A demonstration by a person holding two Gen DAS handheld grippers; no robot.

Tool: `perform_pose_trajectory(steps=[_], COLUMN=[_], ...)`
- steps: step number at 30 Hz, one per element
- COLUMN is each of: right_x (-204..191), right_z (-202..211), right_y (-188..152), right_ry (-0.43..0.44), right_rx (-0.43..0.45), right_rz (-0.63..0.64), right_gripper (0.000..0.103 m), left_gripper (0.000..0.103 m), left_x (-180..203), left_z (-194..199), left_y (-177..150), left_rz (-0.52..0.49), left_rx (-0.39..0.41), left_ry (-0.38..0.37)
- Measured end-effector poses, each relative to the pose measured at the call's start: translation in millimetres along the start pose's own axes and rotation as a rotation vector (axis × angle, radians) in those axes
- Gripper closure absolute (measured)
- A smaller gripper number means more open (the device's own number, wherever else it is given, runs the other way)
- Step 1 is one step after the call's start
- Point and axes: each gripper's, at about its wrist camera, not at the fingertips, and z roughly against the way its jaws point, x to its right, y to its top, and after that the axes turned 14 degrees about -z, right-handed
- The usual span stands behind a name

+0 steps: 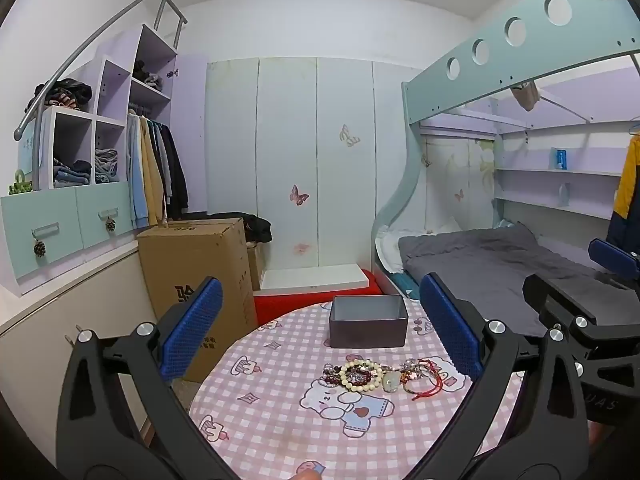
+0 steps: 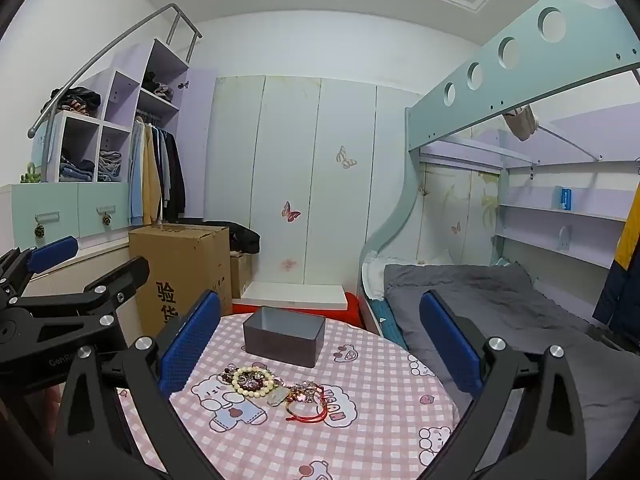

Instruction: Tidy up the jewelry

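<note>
— Nearest the lens? Left gripper [image 1: 322, 328], blue fingers [image 1: 194, 326] spread wide, gripping nothing.

— And the right gripper [image 2: 320, 340]? Same: fingers [image 2: 188, 344] wide apart, nothing held. Also seen at the right edge of the left view, beside the left one.

— Where's the jewelry [image 1: 382, 374]? Heaped on the counter [image 1: 280, 420], on the pink checked cloth. White bead bracelet [image 1: 360, 376] at the left of the heap, red cord bracelet [image 1: 430, 384] at the right.

— Relative to the fingers? Below and between the left pair, nearer the right finger; not touched. In the right view, heap [image 2: 276, 390] nearer the left finger.

— The box [image 1: 368, 322]? Grey, open-topped, just behind the heap, apart from it.

— Around? Cardboard carton [image 1: 200, 272] to the left, bed [image 1: 500, 264] to the right.
</note>
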Motion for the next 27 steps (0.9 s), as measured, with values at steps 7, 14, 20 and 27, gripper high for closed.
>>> perform_pose_trajectory(steps=[7,14,20,27], right_x=[0.0,0.1,1.3,0.4], right_z=[0.9,1.9,3.0,1.8], right_y=[0.6,1.0,1.4,-0.6], right_ry=[-0.003,-0.003,-0.003,-0.005], right_rx=[0.000,-0.002,-0.003,-0.004], right_rz=[0.000,-0.001,-0.001,0.001], right_gripper=[0.007,0.007,0.007,0.007], left_gripper=[0.006,0.006,0.006,0.006], left_x=[0.4,-0.6,-1.0,-2.2], left_z=[4.0,2.0,2.2,2.5], left_y=[1.5,0.4,-1.0,-1.4], left_rz=[-0.004,0.002,0.004,0.006], left_rx=[0.010,0.001,0.002,0.003], left_ry=[0.010,-0.003,-0.003,-0.005])
